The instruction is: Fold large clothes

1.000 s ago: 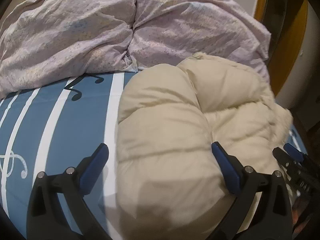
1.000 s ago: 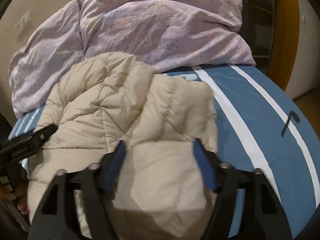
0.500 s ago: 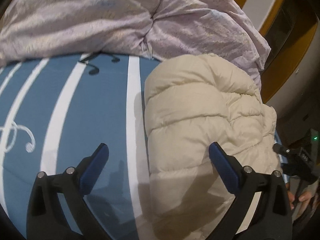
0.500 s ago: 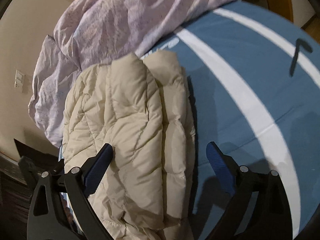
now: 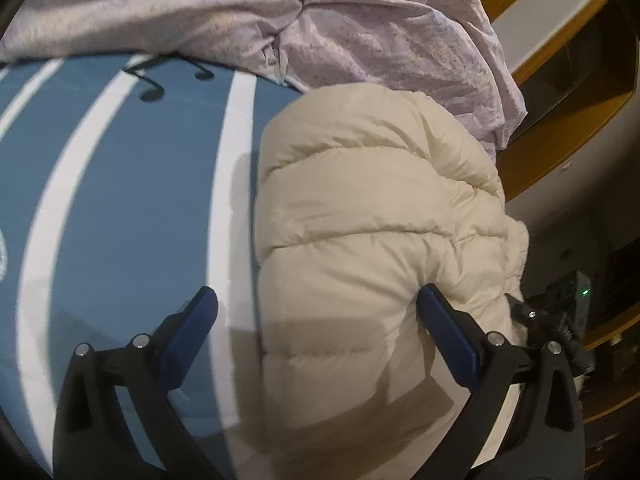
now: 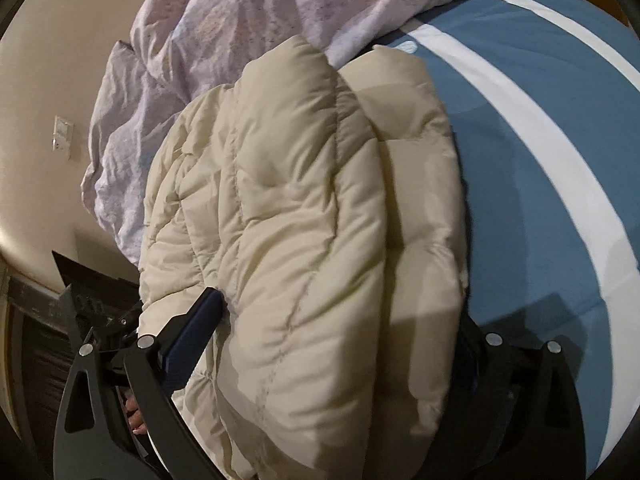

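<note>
Dim warm light, soft shadows, fisheye warping

Your cream quilted puffer jacket (image 5: 372,240) is a smooth, faintly sheeny synthetic cloth, padded and stitched into soft channels. It lies on a blue cotton-like bed sheet (image 5: 120,208) with white stripes, matt and flat-woven. At the far side, the pale lilac duvet (image 5: 360,20) looks like thin crinkled cloth, dull and rumpled. Your left gripper (image 5: 316,312) has matt black plastic arms, dark blue rubbery pads (image 5: 192,320) and small shiny metal pins; your right gripper (image 6: 340,320) looks the same.
</note>
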The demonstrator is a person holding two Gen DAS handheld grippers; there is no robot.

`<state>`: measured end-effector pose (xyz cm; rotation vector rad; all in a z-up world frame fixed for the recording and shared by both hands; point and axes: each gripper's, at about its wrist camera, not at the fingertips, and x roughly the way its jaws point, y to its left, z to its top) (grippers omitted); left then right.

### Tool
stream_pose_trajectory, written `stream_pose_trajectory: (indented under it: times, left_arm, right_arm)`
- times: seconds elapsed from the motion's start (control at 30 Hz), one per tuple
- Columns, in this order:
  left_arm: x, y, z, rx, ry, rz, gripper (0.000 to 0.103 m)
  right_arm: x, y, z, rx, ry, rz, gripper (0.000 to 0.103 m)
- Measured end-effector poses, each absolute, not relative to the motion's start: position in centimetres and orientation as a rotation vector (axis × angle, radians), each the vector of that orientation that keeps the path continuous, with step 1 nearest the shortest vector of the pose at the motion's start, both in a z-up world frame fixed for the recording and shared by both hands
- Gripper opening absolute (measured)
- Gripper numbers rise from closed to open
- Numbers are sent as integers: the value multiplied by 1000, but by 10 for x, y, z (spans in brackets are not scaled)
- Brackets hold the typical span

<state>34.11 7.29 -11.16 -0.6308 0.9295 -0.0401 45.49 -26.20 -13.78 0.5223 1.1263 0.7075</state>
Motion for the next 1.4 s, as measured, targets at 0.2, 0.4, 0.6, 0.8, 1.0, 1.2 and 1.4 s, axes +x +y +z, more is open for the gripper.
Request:
stream_pose_trajectory:
  times: [0.2, 0.4, 0.6, 0.8, 1.0, 1.2, 1.4]
  left_arm:
    - [347, 71, -121, -731, 939, -115, 88]
    - [348, 68, -115, -741, 915, -137, 61]
    - [339, 83, -103, -756, 853, -133, 37]
    - [321, 117, -82, -752, 773, -78, 34]
    - [306, 156, -61, -726, 701, -11, 34]
    - [309, 186, -59, -663, 688, 64, 34]
    - [326, 200, -86, -608, 729, 128, 35]
  right_arm:
    - [459, -260, -142, 560, 1127, 749, 85]
    - [459, -259, -143, 624, 1117, 801, 53]
    - [460, -244, -126, 639, 1074, 857, 35]
    - [466, -196, -98, 605, 1034, 937, 33]
    - [476, -142, -78, 542, 1002, 990, 32]
    - [492, -97, -79, 477, 998, 998, 32]
    - [502, -76, -96, 392, 1023, 934, 36]
